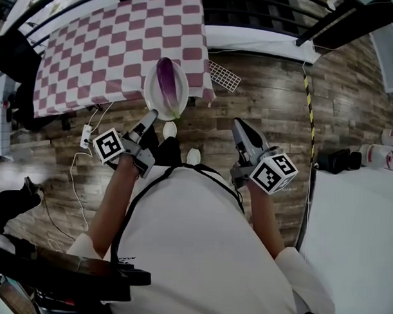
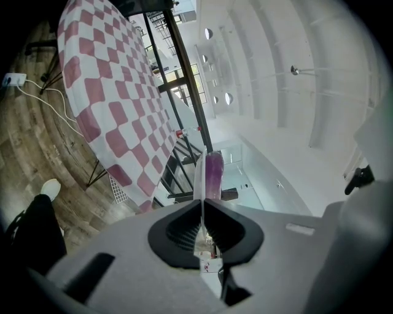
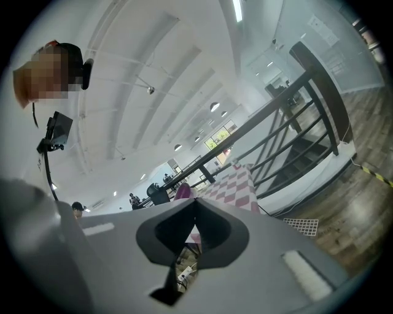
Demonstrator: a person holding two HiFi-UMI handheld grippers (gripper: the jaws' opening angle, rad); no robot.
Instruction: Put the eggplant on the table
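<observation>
A purple eggplant [image 1: 166, 78] lies on a white plate [image 1: 151, 97] held over the near edge of the table, which has a pink-and-white checked cloth [image 1: 116, 47]. My left gripper [image 1: 151, 115] is shut on the plate's near rim. In the left gripper view the plate's thin edge [image 2: 198, 178] stands upright between the jaws of the left gripper [image 2: 202, 205], with the eggplant [image 2: 213, 175] just beyond. My right gripper [image 1: 239, 127] hangs over the wooden floor to the right of the plate, shut and holding nothing. In the right gripper view its jaws [image 3: 195, 201] meet, with the eggplant [image 3: 182, 191] and the cloth [image 3: 236, 184] beyond.
A white grid panel [image 1: 224, 75] lies on the floor by the table's right corner. A power strip and cable [image 1: 86, 135] lie at the left. A black railing [image 1: 253, 13] runs behind the table. Yellow-black tape [image 1: 309, 105] and a black bag [image 1: 335, 159] are at the right.
</observation>
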